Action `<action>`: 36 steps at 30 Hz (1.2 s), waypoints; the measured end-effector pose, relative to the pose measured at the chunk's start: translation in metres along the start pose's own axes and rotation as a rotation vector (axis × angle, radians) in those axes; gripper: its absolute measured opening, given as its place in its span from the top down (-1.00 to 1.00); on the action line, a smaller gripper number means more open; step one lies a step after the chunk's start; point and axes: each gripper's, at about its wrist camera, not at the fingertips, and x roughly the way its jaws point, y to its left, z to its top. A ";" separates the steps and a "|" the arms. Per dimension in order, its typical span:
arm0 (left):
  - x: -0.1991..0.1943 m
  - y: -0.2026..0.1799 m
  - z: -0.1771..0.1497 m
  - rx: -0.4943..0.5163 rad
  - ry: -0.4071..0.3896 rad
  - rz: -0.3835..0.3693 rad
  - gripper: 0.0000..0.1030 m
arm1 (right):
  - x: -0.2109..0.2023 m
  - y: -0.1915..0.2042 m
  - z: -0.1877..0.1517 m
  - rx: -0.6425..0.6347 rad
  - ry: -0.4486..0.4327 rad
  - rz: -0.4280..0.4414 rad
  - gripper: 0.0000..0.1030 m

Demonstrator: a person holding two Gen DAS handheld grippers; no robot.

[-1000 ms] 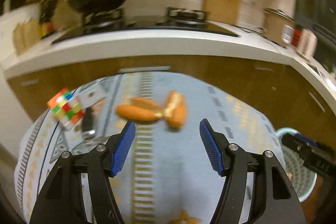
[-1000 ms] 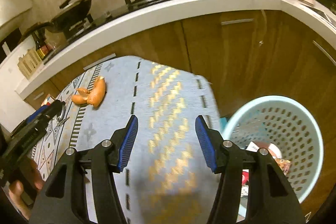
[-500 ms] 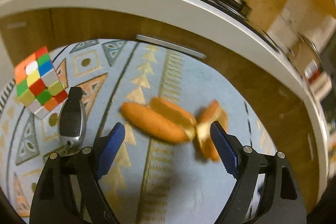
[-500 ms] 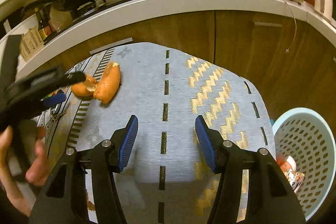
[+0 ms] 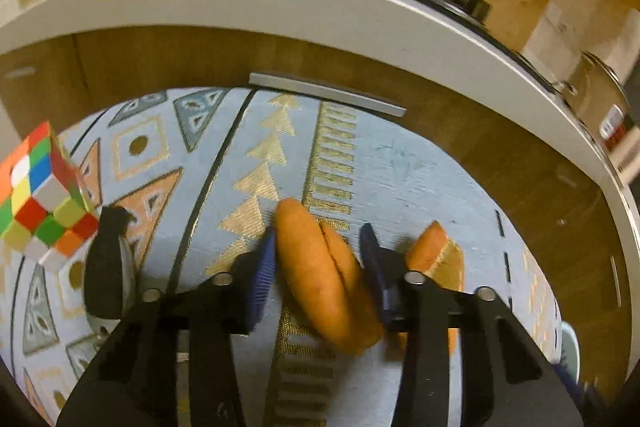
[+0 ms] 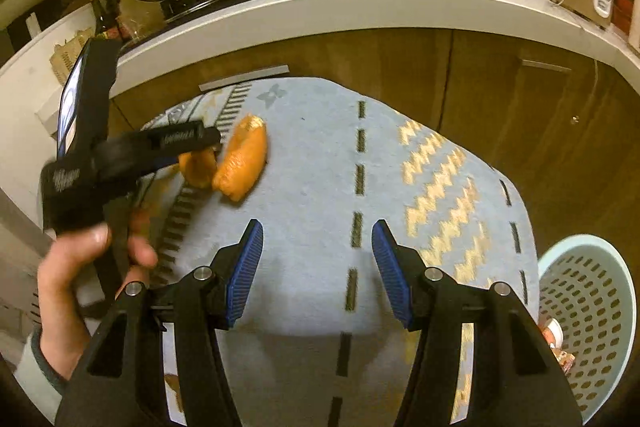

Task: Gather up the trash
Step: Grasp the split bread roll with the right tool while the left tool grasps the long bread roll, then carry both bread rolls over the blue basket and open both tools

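Orange peel (image 5: 320,275) is framed between the blue pads of the left claw (image 5: 318,267), lying on the patterned bench (image 5: 400,167); whether it is gripped cannot be told. The right claw (image 6: 316,267) is held wide apart with nothing in it, near the perforated basket (image 6: 592,291).

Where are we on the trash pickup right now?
Done: some wrappers already lie in the basket. In hand: the left gripper brackets one orange peel, jaws not yet shut. Left: grip it, carry it to the basket, then fetch the second peel piece. The right gripper is open and empty.
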 end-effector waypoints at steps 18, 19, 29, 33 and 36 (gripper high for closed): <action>-0.054 0.044 -0.054 0.130 -0.083 -0.083 0.45 | 0.091 0.059 0.045 -0.065 0.095 0.015 -0.03; -0.055 0.042 -0.056 0.145 -0.084 -0.073 0.45 | 0.090 0.063 0.046 -0.085 0.084 -0.001 0.02; -0.062 0.043 -0.058 0.161 -0.110 -0.102 0.45 | 0.073 0.086 0.033 -0.190 -0.019 -0.071 0.53; -0.061 0.042 -0.057 0.161 -0.113 -0.117 0.45 | 0.061 0.081 0.031 -0.170 -0.068 -0.054 0.53; -0.063 0.044 -0.057 0.147 -0.122 -0.124 0.49 | 0.052 0.076 0.030 -0.144 -0.102 -0.056 0.53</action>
